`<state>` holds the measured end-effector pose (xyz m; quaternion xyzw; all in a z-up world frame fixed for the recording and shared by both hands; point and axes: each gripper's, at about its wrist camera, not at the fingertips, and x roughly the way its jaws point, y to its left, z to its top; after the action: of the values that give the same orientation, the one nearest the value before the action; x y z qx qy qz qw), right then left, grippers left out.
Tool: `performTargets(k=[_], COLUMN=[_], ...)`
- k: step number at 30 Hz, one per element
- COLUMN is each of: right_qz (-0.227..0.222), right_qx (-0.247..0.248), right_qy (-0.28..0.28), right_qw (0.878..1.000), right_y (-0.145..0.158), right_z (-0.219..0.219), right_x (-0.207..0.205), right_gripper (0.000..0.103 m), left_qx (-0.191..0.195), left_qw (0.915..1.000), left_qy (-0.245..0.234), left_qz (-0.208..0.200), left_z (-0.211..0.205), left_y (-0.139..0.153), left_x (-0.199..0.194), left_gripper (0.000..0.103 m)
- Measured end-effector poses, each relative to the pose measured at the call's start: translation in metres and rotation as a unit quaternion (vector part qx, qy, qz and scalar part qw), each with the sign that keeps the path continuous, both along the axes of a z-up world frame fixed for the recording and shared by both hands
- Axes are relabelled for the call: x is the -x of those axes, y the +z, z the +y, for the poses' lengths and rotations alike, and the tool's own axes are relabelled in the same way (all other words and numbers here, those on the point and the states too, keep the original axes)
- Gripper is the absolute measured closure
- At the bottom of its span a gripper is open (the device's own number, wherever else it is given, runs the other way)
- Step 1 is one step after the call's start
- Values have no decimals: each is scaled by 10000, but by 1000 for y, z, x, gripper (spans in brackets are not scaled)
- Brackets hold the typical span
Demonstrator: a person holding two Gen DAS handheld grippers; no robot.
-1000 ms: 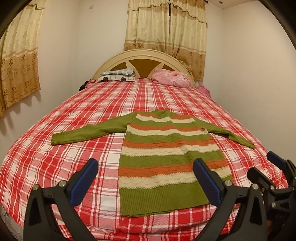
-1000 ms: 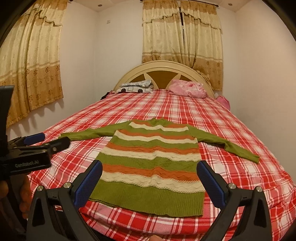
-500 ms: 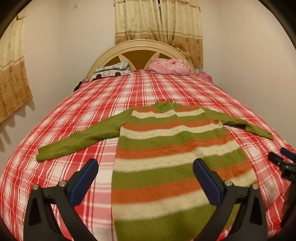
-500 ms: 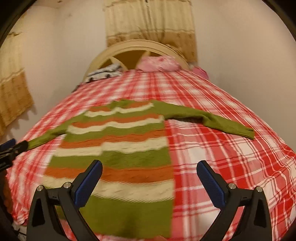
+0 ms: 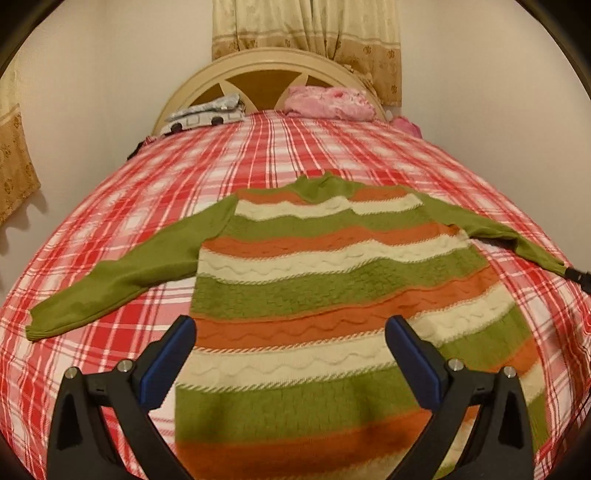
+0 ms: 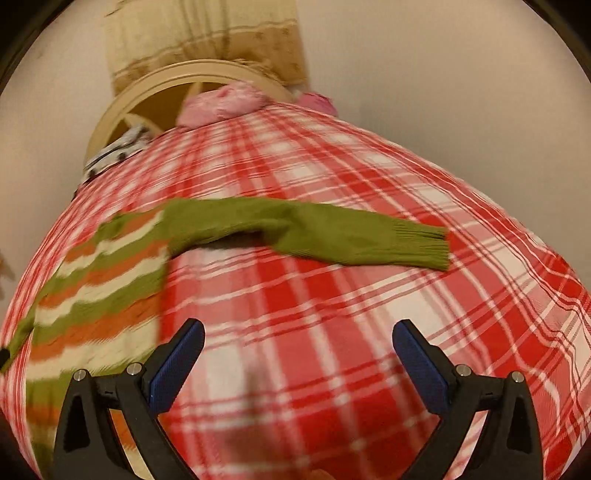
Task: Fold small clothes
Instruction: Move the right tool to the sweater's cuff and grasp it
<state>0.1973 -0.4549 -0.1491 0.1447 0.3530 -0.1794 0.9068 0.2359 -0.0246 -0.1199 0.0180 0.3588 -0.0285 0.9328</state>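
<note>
A bed covered by a red-and-white plaid bedspread [image 5: 147,206] fills both views, in a room with pale walls. At the far end stands an arched cream headboard [image 5: 266,70] with brown inset panels, and beige patterned curtains [image 5: 306,33] hang behind it. A pink pillow [image 5: 328,103] lies against the headboard on one side, and a grey-and-white folded cloth [image 5: 207,114] lies on the other.

The striped sweater [image 5: 325,280], green, orange and cream, lies flat and face up in the middle of the bedspread, both green sleeves stretched outward. In the left wrist view the left gripper [image 5: 290,356] hovers over the sweater's lower body, its blue-padded fingers spread wide with nothing between them. In the right wrist view the right gripper [image 6: 297,360] is likewise spread wide and empty, over bare plaid just beside the sweater's edge, with the right sleeve [image 6: 332,232] lying across the bedspread ahead of it.

The sweater's hem is cut off by the bottom of the left wrist view. The right wrist view is smeared with motion blur, so the knit pattern is hard to read there. A small dark object [image 5: 578,275] at the right sleeve's cuff in the left wrist view is too cropped to identify.
</note>
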Motion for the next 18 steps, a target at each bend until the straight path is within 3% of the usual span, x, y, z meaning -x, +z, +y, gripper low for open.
performTargets(k=[10, 15, 18], right_qz=[166, 274, 298], right_qx=[-179, -519, -675], right_qy=[-953, -1151, -1161], right_qw=[9951, 9916, 9905], right_y=[-14, -28, -33], right_z=[-105, -144, -155], right_x=[-19, -30, -37], right_gripper=[2, 25, 26], left_qx=[-60, -21, -73], left_qw=[9995, 9991, 9991], left_qy=[131, 210, 220], left_qz=[285, 362, 359], left_z=[1, 5, 6], left_y=[-22, -27, -30], left_x=[-30, -38, -38], left_gripper=[0, 0, 0])
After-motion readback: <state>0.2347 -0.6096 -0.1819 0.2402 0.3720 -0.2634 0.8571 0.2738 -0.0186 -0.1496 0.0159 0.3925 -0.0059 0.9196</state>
